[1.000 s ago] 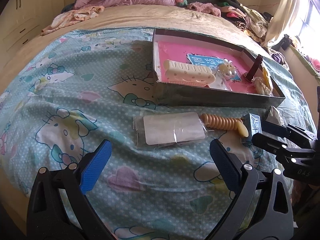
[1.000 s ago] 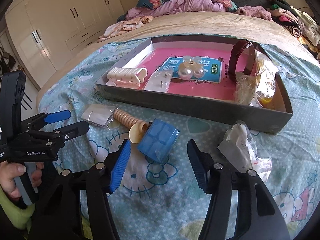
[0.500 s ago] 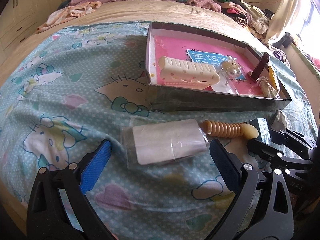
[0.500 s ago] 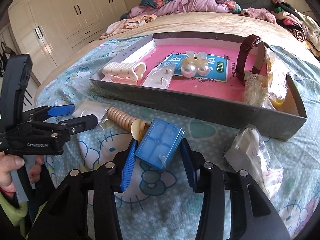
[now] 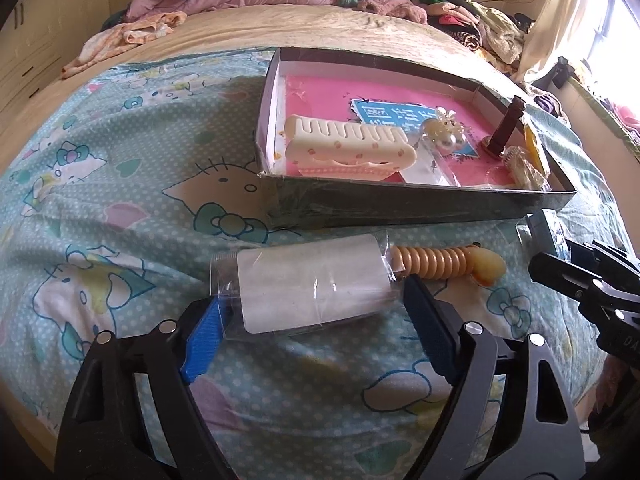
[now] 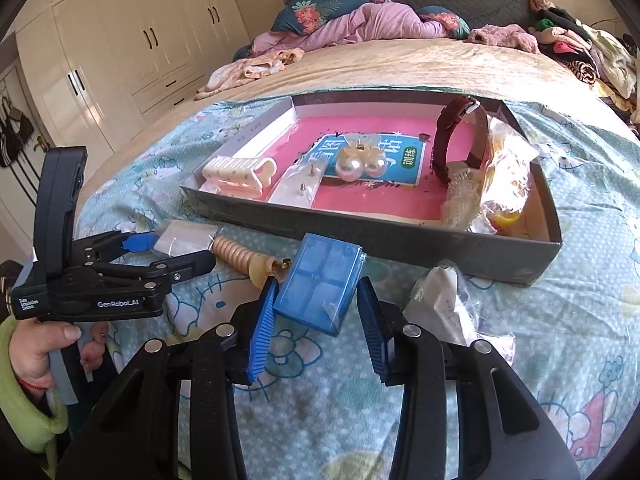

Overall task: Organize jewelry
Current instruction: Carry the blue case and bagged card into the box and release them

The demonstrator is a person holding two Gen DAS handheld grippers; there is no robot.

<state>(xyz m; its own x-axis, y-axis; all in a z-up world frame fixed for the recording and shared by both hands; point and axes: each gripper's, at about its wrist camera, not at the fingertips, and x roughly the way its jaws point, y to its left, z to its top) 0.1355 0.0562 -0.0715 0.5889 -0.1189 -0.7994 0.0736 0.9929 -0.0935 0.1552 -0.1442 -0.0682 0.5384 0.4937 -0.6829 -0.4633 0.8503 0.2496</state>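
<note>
Both grippers close in on items lying on the bed, just in front of the tray.

The right gripper [image 6: 316,320] has just been closing and its pads now clamp the small blue box [image 6: 320,282], which sits tilted between them, lifted off the cartoon-print bedsheet [image 6: 580,320]. The left gripper [image 5: 312,322] has just been narrowing too; a clear packet with a white card [image 5: 310,286] lies between its pads, the left pad touching the plastic edge, the right pad just beside it, so no firm grip. A ribbed beige hair tie [image 5: 444,266] lies beside the packet, near the tray's front wall. Inside the tray [image 6: 400,240]: a cream hair clip [image 6: 240,176] at the left end, pearl earrings [image 6: 358,164] in the middle, a brown watch [image 6: 452,140] at the right.
</note>
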